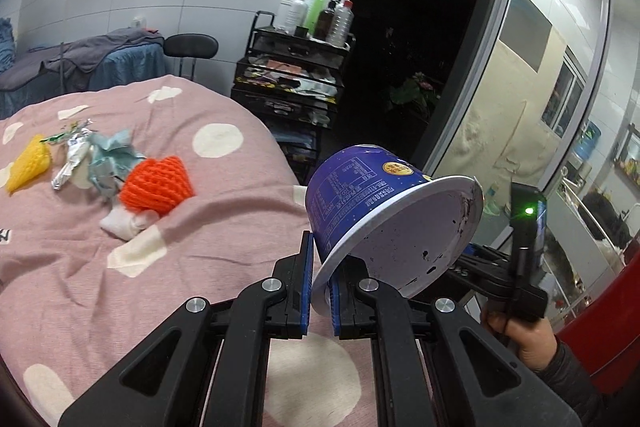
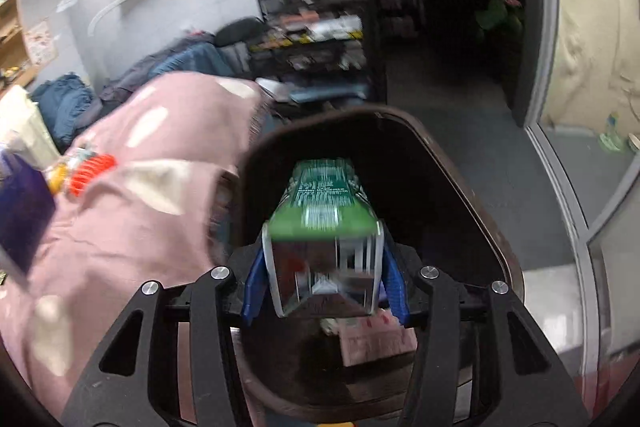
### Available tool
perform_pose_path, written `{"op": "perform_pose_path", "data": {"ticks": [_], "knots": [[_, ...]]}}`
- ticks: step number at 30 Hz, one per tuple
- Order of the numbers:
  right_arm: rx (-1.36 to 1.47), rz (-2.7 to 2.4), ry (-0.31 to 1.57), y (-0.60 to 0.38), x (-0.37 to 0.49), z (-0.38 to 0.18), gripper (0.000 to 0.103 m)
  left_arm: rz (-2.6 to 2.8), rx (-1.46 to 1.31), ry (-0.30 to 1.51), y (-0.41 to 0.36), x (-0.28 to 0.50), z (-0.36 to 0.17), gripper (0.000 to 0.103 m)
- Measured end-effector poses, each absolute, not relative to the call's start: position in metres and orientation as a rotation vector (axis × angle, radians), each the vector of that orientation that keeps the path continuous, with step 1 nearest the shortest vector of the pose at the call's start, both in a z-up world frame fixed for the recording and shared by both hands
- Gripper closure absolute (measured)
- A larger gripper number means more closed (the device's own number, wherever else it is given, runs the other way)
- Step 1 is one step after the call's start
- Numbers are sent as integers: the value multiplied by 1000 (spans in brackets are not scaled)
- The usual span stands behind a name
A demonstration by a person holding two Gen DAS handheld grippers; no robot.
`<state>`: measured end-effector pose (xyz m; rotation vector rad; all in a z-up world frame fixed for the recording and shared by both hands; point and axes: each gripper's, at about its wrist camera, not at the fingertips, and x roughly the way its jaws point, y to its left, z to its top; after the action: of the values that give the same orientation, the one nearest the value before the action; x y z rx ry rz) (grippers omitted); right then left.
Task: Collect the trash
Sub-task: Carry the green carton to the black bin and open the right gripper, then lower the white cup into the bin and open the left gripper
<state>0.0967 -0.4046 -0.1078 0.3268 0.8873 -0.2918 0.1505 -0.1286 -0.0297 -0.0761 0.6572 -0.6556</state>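
Pink spotted bedding fills the room's left as the right claw [image 2: 322,277] clamps a green carton [image 2: 322,211], long axis pointing into the dark bin [image 2: 460,179] directly below; the left claw [image 1: 320,291] pinches a purple cup [image 1: 360,195] by its rim, bed-side, with scraps [image 1: 100,163] behind.

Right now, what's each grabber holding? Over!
Left gripper clamped on blue cup's rim. Right gripper holding green carton over dark bin. Orange net and wrappers left on bed. Nothing blocking.
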Motion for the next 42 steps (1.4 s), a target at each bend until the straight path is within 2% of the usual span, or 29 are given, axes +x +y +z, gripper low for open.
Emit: {"op": "perform_pose_path", "data": {"ticks": [6,13,25,38,41,42], "knots": [[366,-301,917,-413,95,-130,53,-683,-45,688,-146,152,-37,95],[381,-380,871,-425,83,-121,52,-731,-26,732,-171,154,-43,95],[378,-590,759,-465,61,-90,33,-819,120,798,-241,154,-53,95],[387,-637,721,-481,48,-74,30,-791,249,808,-277,156,-66,95],[380,-638,720,-480,48,-73,29,-786,281,798,-280,152,-67,91],[377,-640,721,-480,48,-73,29,-785,287,796,-280,152,-66,82]]}}
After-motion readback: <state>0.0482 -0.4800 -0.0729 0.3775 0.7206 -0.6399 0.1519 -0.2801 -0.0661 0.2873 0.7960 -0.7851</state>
